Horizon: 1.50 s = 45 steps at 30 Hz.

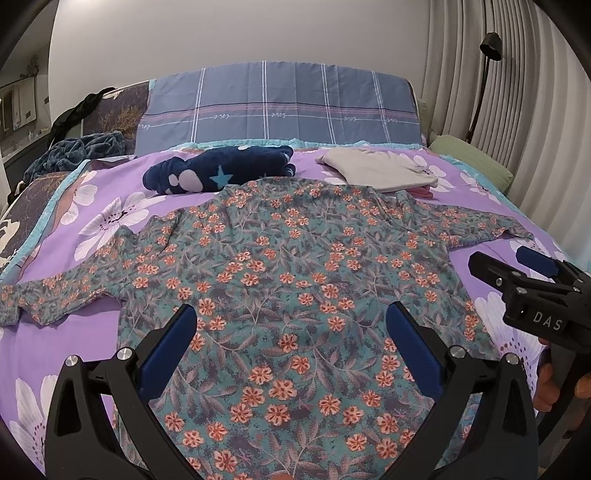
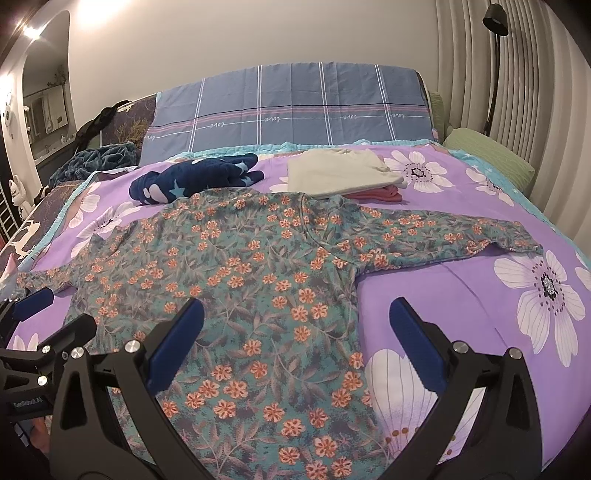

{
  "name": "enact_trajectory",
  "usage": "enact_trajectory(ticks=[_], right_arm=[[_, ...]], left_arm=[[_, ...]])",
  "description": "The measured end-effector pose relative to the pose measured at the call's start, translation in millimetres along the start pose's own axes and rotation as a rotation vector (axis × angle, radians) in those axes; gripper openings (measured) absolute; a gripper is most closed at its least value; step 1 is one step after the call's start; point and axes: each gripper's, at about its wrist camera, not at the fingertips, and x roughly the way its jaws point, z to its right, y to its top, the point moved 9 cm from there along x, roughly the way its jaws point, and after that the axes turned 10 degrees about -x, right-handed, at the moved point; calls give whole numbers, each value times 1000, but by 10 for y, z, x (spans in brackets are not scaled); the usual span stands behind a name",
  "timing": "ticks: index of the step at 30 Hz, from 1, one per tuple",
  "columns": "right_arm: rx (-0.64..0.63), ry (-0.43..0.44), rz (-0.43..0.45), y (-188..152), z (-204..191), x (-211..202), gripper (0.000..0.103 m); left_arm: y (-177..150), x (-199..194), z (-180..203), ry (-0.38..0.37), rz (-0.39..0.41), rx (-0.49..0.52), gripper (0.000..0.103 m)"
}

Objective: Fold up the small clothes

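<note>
1. Left gripper (image 1: pixel 291 314): jaws spread wide apart, holding nothing, poised above the lower body of the floral shirt (image 1: pixel 280 280).
2. Right gripper (image 2: pixel 295 310): jaws likewise wide apart and empty, positioned over the shirt's right hem edge, one finger above cloth, the other above the purple bedspread (image 2: pixel 461 295).
3. Floral shirt: laid flat on the bedspread, both long sleeves stretched outward, neckline towards the headboard.
4. Beyond the shirt, left: a navy star-patterned garment (image 2: pixel 195 177), bundled, touching the shirt's shoulder.
5. Beyond the shirt, right: a folded cream garment (image 2: pixel 340 171) stacked on a pink item (image 2: pixel 384 194).
6. Farthest: blue plaid pillow cover (image 2: pixel 288 107) against the wall; green pillow (image 2: pixel 487 151) beside the curtain (image 2: pixel 517 74); black lamp (image 2: pixel 495 18).
</note>
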Motion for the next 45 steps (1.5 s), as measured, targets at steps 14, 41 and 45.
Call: enact_trajectory(ticks=[14, 41, 45], right_arm=[[-2, -2, -7, -8, -2, 14, 101], [66, 68, -89, -107, -1, 296, 101], [-11, 10, -132, -133, -48, 378, 101]], left_arm=[[-23, 41, -24, -14, -11, -8, 102], [55, 39, -939, 10, -7, -256, 102], [54, 17, -1123, 19, -1, -292, 102]])
